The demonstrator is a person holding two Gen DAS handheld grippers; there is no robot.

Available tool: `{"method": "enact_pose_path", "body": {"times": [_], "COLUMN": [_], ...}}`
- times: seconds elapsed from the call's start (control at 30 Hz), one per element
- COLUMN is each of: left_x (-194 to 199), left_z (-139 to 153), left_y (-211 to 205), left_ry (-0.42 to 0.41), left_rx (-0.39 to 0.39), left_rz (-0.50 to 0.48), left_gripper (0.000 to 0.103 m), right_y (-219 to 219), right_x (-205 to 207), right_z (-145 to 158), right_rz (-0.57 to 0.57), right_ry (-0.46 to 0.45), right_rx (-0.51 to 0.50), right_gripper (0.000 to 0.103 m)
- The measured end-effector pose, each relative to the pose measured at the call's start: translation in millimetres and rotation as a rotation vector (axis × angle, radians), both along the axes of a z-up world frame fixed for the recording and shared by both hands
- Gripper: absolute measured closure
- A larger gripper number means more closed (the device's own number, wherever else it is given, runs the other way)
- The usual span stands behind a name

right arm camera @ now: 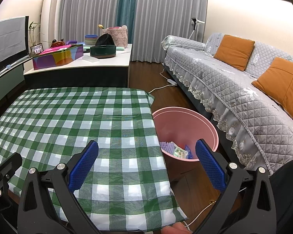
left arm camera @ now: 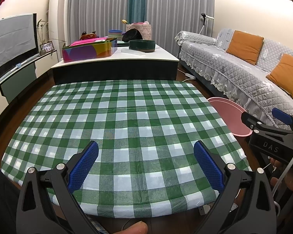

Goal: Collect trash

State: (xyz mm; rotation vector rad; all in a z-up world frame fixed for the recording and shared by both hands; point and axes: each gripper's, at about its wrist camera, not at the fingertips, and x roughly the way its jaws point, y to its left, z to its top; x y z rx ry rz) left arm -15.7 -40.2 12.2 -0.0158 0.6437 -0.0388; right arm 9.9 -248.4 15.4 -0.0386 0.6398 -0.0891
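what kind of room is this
Most likely a home living room: a long sofa with orange cushions, a TV on a low stand, and floor-length curtains behind a checked table. Both grippers are open.

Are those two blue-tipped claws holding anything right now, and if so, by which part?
Nothing is held. The left claw and the right claw are both open, with only the checked tablecloth and pink bin showing between their pads.
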Motion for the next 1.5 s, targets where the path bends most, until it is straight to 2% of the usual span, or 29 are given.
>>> {"method": "enact_pose_path", "body": {"times": [1.5], "left_x": [0.9], "left_z": [-4.2], "left_y": [0.0], "left_ry": [0.012], "left_rx": [0.006], "left_rz": [-0.011], "left_gripper": [0.008], "right_y": [0.2], "right_x": [-0.4], "right_z": [-0.1], "right_rz": [-0.001], "right_ry": [-0.002], "right_rx": [-0.001], "right_gripper": [0.005]}}
